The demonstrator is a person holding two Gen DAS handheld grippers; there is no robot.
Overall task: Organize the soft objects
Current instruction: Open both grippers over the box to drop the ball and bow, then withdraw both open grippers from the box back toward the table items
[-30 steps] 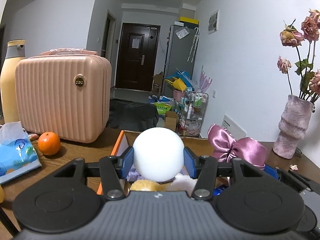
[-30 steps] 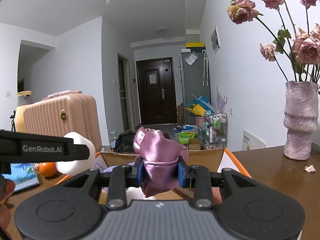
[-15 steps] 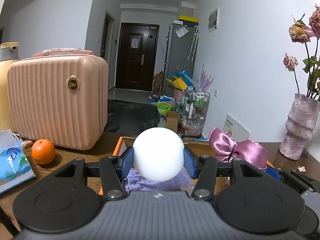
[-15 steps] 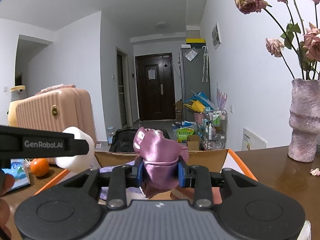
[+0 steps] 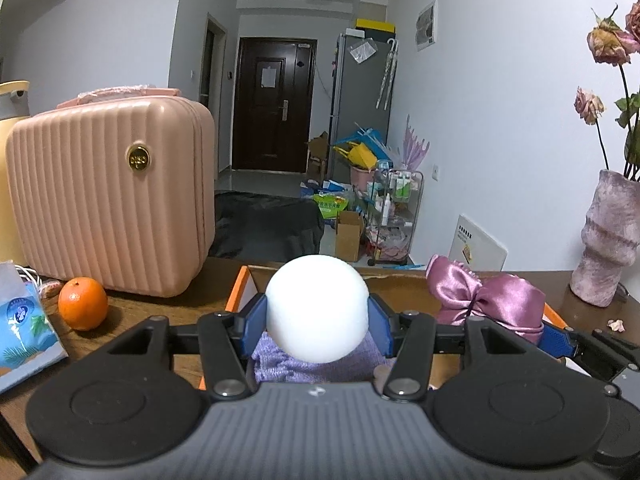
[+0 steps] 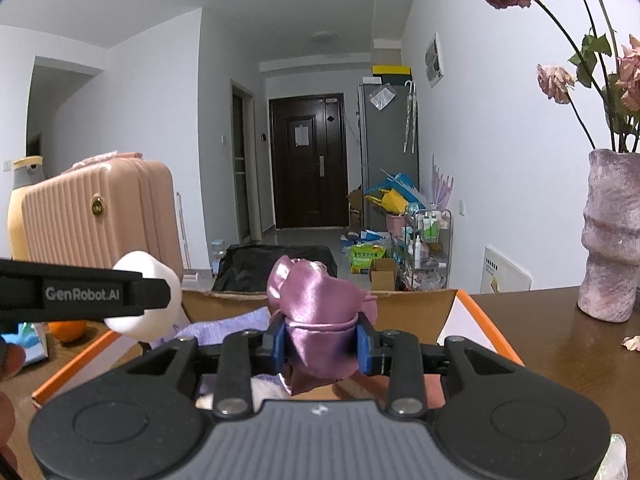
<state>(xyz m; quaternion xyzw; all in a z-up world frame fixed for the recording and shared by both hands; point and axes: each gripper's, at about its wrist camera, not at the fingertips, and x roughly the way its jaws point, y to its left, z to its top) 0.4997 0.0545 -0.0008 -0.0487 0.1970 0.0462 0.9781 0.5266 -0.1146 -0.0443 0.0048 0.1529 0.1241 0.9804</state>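
Note:
My left gripper (image 5: 317,318) is shut on a white soft ball (image 5: 317,307) and holds it over an open cardboard box with orange flaps (image 5: 239,288). A lilac knitted cloth (image 5: 280,364) lies in the box under the ball. My right gripper (image 6: 320,340) is shut on a pink satin bow (image 6: 318,312) over the same box (image 6: 474,316). The bow also shows in the left wrist view (image 5: 486,300), right of the ball. The ball also shows in the right wrist view (image 6: 146,300), partly behind the left gripper's finger.
A pink ribbed suitcase (image 5: 108,196) stands at the back left of the wooden table (image 5: 188,300). An orange (image 5: 83,303) and a blue tissue pack (image 5: 24,328) lie at the left. A pink vase with dried roses (image 5: 610,240) stands at the right.
Both grippers have moved forward and a little lower over the box, each still holding its object. The lilac cloth now shows under the ball.

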